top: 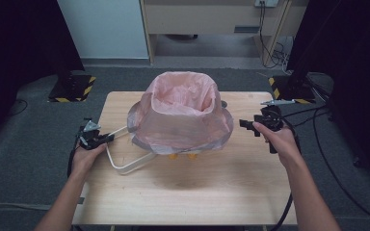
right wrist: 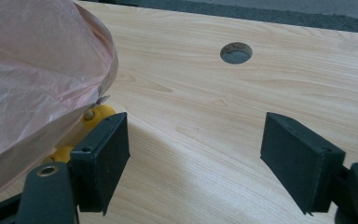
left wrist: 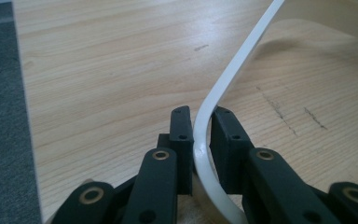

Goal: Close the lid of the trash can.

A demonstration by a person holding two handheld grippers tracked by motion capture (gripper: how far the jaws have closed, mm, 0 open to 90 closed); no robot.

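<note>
White handle, a thin curved plastic loop, sticks out flat toward 8 o'clock from the pink-bagged bin, which looks tipped on the table, I think.

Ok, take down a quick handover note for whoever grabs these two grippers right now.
Left gripper: shut on the white handle at its bend, low over the table.
Right gripper: open, holding nothing, just right of the basket.
Things: the grey basket stands mid-table, lined with a pink bag draped over its rim; small yellow parts show under it. The handle lies folded down toward the left hand.
Done: bag appears fitted, handle gripped.
Left: probably raise the handle; the right gripper may need to steady the basket.
</note>
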